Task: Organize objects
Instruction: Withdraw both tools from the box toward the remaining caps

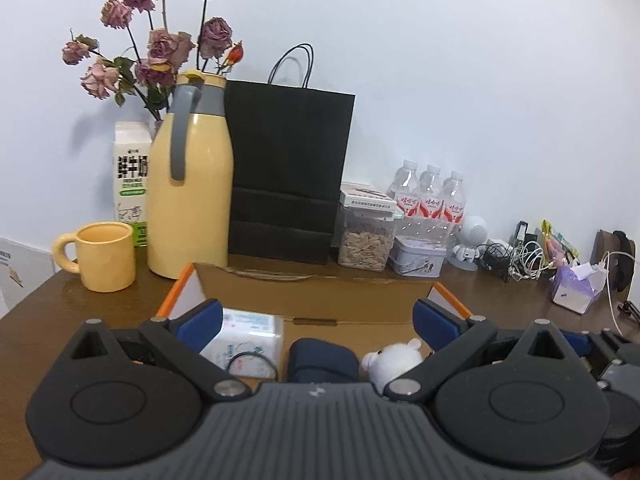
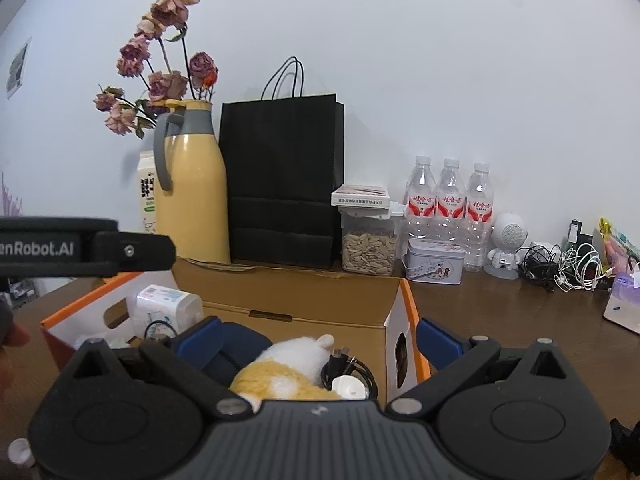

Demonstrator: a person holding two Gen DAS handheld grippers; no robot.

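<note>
Hovering over the cardboard box (image 1: 320, 284), both the left gripper (image 1: 316, 320) and right gripper (image 2: 318, 338) hold their fingers wide and empty, probably because the plush toy (image 2: 280, 368), tissue pack (image 1: 244, 340) and cable (image 2: 352, 368) already lie gathered inside.

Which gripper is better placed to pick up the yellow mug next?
Left, probably. The yellow mug stands on the table just left of the cardboard box, near the open left gripper. The right wrist view doesn't show it.
</note>
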